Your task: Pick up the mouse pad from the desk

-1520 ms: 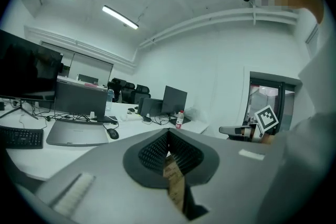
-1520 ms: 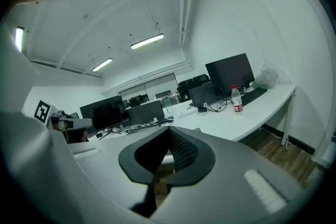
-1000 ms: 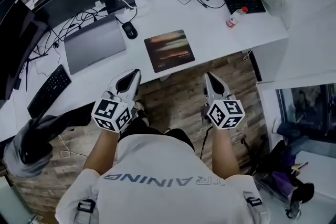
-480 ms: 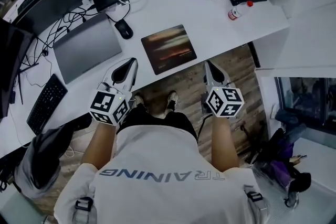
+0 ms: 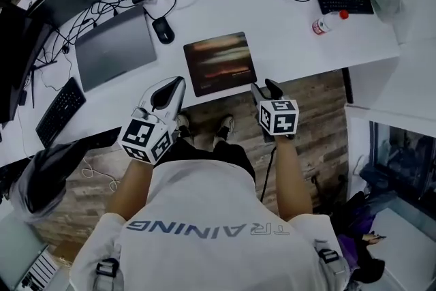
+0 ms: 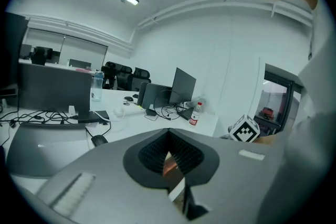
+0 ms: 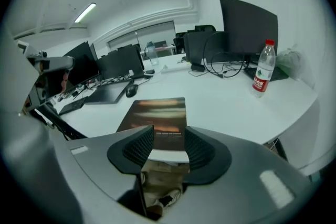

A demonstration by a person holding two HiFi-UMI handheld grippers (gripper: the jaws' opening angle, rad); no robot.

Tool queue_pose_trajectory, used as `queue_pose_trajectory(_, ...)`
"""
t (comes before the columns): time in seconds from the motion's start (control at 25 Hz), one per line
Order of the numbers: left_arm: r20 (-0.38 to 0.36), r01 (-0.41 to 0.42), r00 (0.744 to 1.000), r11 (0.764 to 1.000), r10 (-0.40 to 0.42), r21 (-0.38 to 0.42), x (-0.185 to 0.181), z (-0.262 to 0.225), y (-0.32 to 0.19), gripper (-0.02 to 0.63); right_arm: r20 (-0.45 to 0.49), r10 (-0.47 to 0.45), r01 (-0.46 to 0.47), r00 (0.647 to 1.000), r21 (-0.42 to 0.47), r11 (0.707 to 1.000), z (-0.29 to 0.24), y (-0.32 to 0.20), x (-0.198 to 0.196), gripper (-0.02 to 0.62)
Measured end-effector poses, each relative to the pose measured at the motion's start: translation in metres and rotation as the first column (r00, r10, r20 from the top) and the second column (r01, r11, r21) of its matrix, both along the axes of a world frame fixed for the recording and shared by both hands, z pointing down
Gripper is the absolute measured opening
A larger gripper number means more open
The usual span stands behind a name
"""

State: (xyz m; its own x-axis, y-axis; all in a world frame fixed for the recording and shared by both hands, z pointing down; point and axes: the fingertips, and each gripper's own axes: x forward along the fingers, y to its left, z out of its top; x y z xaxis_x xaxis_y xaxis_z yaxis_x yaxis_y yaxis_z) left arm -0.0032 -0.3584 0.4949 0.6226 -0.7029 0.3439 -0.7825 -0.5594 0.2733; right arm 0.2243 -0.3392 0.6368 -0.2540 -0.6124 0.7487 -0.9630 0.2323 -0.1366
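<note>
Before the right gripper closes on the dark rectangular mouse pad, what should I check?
1. Right gripper jaws apart: ok.
2. Dark rectangular mouse pad with orange streaks lined up with the jaws: ok, its near edge is centred in the right gripper view.
3. Pad top bare: ok; the black computer mouse lies apart from it.
4. Pad overhangs the white desk for a pinch: not ok, a strip of desk shows in front of its edge.
5. Left gripper out of the way: ok, shut, left of the pad.
</note>
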Motion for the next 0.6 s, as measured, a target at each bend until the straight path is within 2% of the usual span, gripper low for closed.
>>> queue_pose_trajectory(0.28,0.028,0.052,0.998,0.998,-0.051,-0.039,0.009,0.016,0.000,0.000,-0.074,-0.078,0.065,0.994,-0.158,0.985,0.082,-0.015,0.003,0.184)
queue_pose_trajectory(0.6,0.042,0.082,0.996,0.995,-0.080,-0.061,0.000,0.026,-0.005,0.000,-0.112,-0.068,0.041,0.991,-0.228,0.973,0.109,-0.018,0.003,0.179)
